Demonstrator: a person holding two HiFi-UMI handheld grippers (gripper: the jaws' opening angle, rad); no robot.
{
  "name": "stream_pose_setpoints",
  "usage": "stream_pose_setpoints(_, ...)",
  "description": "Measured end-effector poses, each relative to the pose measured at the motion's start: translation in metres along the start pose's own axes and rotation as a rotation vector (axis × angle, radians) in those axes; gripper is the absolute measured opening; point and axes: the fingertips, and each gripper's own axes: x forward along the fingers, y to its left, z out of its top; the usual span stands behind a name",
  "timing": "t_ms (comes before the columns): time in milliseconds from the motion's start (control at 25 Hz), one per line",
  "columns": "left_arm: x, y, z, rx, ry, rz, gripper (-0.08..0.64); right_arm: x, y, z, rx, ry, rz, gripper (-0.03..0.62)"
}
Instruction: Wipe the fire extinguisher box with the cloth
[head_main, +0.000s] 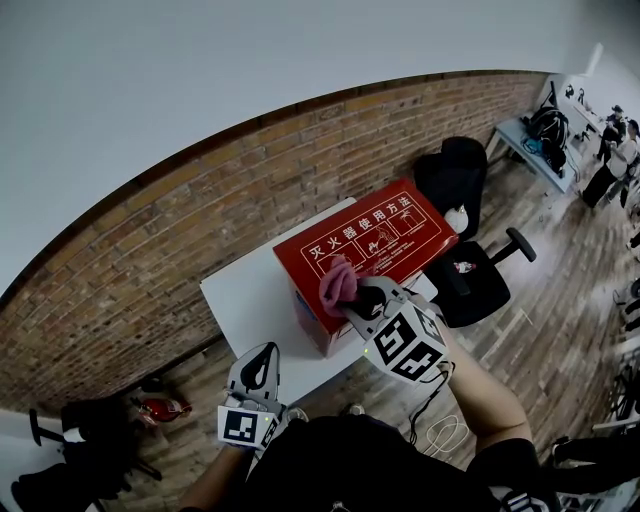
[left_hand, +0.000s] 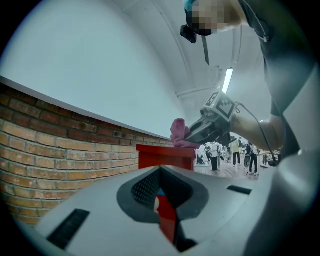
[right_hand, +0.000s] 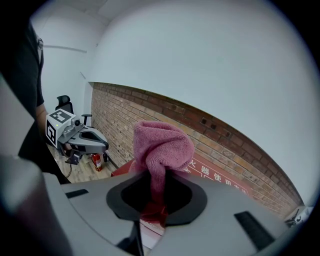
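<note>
Grey jaws of the left hand-held gripper (head_main: 265, 352) were pressed together on nothing. It was held low by the near corner of the tabletop (head_main: 240, 295), well apart from the box (head_main: 385, 235). To its right, the right hand-held gripper (head_main: 358, 298) was clamped on a pink cloth (head_main: 338, 283), whose bunched end stuck out past the jaws. That end touched the box's top at its near left corner. In the left gripper view the cloth (left_hand: 180, 135) sat right on the box's upper edge.

The box was red, with white characters printed along its top, and rested on the right part of the white tabletop. A small red extinguisher (head_main: 165, 408) lay on the wood floor to the left. A black chair (head_main: 470, 275) stood just right of the box. Behind the tabletop ran a brick wall (head_main: 170, 240) with a pale wall above it. Far off to the right, people (head_main: 615, 150) stood near another table.
</note>
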Motion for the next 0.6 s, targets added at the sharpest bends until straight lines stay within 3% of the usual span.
stream_pose_setpoints(600, 0.013, -0.010, -0.002, 0.004, -0.004, 0.020, 0.044, -0.005, -0.026, -0.017, 0.010, -0.005, -0.021, 0.061)
